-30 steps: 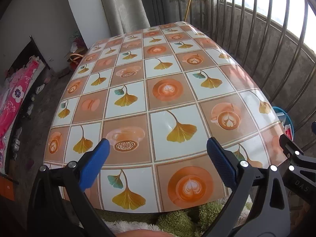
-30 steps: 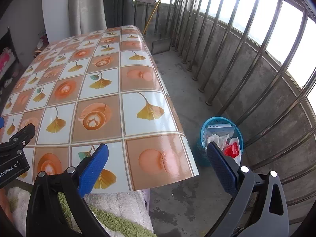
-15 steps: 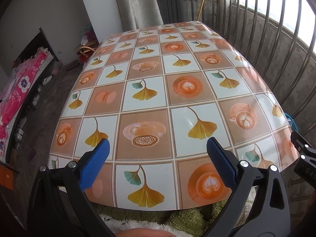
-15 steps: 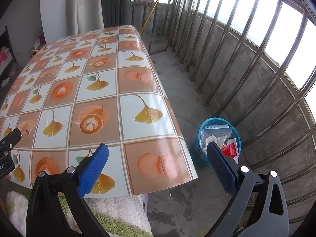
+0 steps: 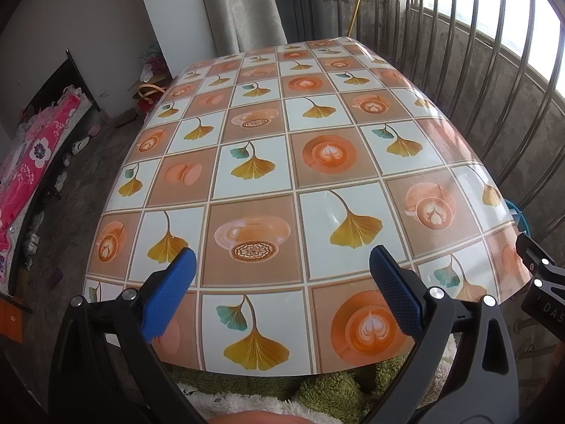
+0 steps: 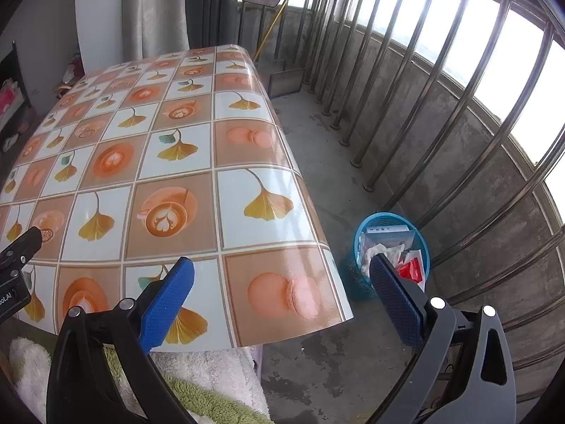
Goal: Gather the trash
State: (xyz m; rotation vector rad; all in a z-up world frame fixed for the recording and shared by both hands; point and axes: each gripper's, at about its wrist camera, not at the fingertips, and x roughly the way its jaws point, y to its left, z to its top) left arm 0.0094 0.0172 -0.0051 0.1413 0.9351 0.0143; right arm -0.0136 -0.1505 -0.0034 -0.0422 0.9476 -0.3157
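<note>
A blue mesh trash basket [image 6: 420, 233] stands on the concrete floor right of the table, holding white crumpled paper [image 6: 383, 251], a light blue box [image 6: 388, 234] and a red wrapper [image 6: 411, 270]. Its rim [image 5: 519, 213] peeks past the table's right edge in the left wrist view. My left gripper [image 5: 282, 282] is open with nothing between its fingers, over the near end of the table [image 5: 317, 134]. My right gripper [image 6: 280, 291] is open and empty at the table's near right corner [image 6: 219, 148], with the basket just beyond its right finger. I see no loose trash on the tabletop.
A patterned vinyl cloth covers the table. A green and white fluffy towel [image 6: 212, 381] lies under its near edge. Steel railing bars [image 6: 441, 81] run along the right side. A curtain [image 5: 240, 7] hangs at the back. Pink bedding [image 5: 31, 162] and shoes sit at far left.
The left wrist view has swung so the table sits further right and lower, with more back wall showing. The right gripper shifted slightly left. Both stay open and empty.
</note>
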